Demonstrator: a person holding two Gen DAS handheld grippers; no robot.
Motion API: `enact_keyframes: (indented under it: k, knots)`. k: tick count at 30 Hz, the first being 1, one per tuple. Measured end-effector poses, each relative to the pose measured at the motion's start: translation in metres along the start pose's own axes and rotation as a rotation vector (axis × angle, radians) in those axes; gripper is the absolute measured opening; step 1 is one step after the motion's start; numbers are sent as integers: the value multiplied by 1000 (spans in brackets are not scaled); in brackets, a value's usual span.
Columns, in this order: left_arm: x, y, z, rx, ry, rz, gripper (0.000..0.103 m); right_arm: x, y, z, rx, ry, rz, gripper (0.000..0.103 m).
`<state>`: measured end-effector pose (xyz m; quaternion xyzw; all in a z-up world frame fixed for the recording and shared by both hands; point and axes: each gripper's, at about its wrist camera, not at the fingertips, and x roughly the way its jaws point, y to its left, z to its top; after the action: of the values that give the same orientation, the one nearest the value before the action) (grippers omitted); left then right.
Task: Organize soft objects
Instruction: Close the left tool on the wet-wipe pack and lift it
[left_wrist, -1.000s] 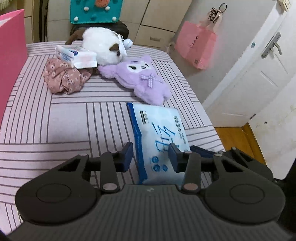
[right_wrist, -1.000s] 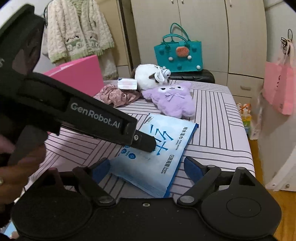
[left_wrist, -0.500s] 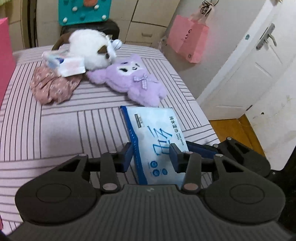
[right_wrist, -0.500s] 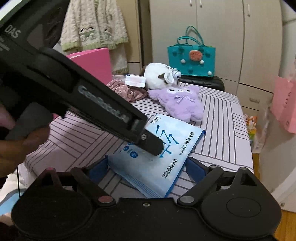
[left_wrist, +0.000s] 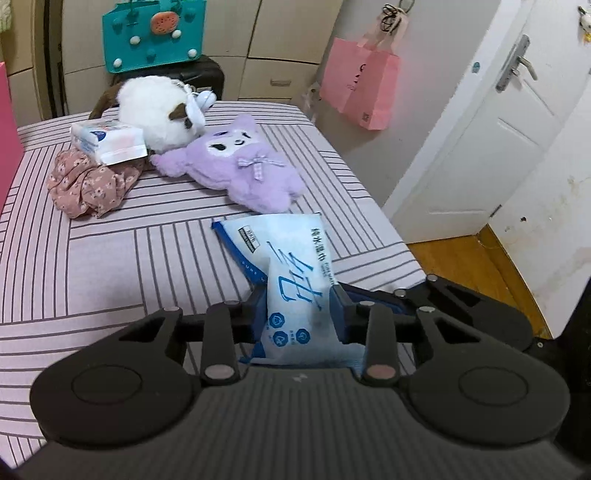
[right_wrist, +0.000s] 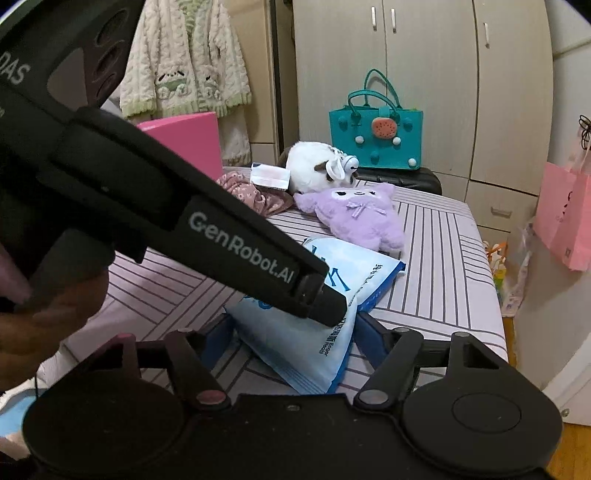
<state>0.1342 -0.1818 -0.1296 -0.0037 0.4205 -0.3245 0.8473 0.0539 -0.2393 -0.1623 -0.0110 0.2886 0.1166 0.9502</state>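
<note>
A light-blue wipes pack (left_wrist: 291, 254) lies near the front right corner of the striped pink bed (left_wrist: 110, 258). My left gripper (left_wrist: 297, 310) is closing on its near end, with both pads pressing the sides, so the pack buckles upward between them. My right gripper (right_wrist: 293, 332) is also closing, and its blue pads touch the edges of the same pack (right_wrist: 306, 347). The left gripper's body (right_wrist: 207, 229) crosses the right wrist view above the pack. Farther back lie a purple plush (left_wrist: 243, 166), a white plush (left_wrist: 155, 107), a floral cloth (left_wrist: 88, 181) and a small tissue pack (left_wrist: 107, 140).
A pink box (right_wrist: 184, 140) stands at the bed's left side. A teal bag (right_wrist: 376, 136) sits on a black case behind the bed. A pink paper bag (left_wrist: 362, 92) hangs on the wall beside a white door (left_wrist: 498, 129). A hand (right_wrist: 55, 314) holds the left gripper.
Both grippers' jaws have narrowed onto the wipes pack. The pack, flat on the bed before, is now squeezed and bulging upward at its near end.
</note>
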Motion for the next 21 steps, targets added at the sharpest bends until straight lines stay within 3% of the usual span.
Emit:
enact_keyframes:
  k: [11, 21]
  knots:
    - [-32, 0, -6, 39, 41, -3, 33, -16, 8, 7, 58, 12, 72, 71]
    - [-77, 6, -11, 48, 85, 1, 33, -36, 37, 28, 11, 72, 124, 71]
